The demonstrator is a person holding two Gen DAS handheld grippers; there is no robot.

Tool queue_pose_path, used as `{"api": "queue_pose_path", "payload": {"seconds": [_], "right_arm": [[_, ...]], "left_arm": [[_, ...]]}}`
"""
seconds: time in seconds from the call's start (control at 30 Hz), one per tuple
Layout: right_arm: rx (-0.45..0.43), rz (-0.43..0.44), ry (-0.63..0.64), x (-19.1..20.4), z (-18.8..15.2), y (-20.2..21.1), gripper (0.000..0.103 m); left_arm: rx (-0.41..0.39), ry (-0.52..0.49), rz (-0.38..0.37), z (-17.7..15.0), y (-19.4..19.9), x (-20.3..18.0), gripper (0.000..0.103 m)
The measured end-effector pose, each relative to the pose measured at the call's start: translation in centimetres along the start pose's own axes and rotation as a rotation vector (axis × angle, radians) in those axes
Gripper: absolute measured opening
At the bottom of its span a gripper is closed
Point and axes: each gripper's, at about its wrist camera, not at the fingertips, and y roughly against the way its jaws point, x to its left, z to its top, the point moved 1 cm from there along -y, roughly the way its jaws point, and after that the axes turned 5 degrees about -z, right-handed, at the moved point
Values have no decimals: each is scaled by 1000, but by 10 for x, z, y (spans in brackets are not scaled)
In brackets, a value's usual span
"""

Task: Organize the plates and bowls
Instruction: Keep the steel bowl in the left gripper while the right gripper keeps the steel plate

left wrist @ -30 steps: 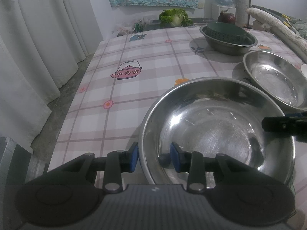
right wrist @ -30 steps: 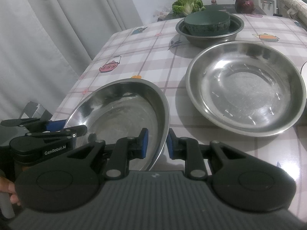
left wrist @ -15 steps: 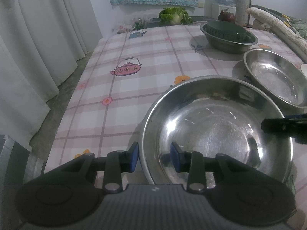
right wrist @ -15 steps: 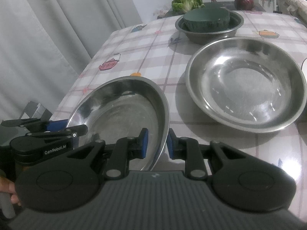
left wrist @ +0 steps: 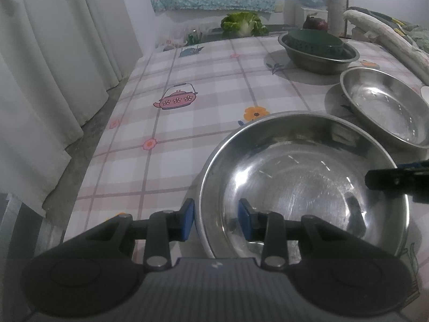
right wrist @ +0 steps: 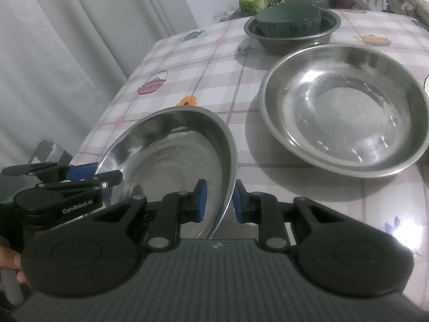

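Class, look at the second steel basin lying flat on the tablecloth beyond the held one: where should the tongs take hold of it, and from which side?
Grip the second steel basin by its thin rolled rim, at the near edge, with one finger inside and one outside. It lies flat and open side up, too wide to span, and the near edge faces the right tongs.

Left tongs (left wrist: 215, 216): matte black linkage arms, blue pads, silver pivot screws, ribbed grey housing.
Right tongs (right wrist: 217, 198): identical build.
Marking: white "GenRobot.AI" lettering on left unit's side.
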Motion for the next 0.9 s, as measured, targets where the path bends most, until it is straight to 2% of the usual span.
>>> {"api": "queue_pose_path", "payload": {"seconds": [0.33, 0.57, 0.9], "right_arm": [[-23, 8, -19, -6, -3, 5, 20], [-38, 9, -3, -5, -7, 8, 20], [-43, -11, 11, -2, -7, 9, 18]], "left_arm": [[-9, 60, -24, -8, 1, 9, 35], [-8, 99, -54, -12, 0, 17, 20], [-9, 96, -31, -10, 3, 15, 19]]}}
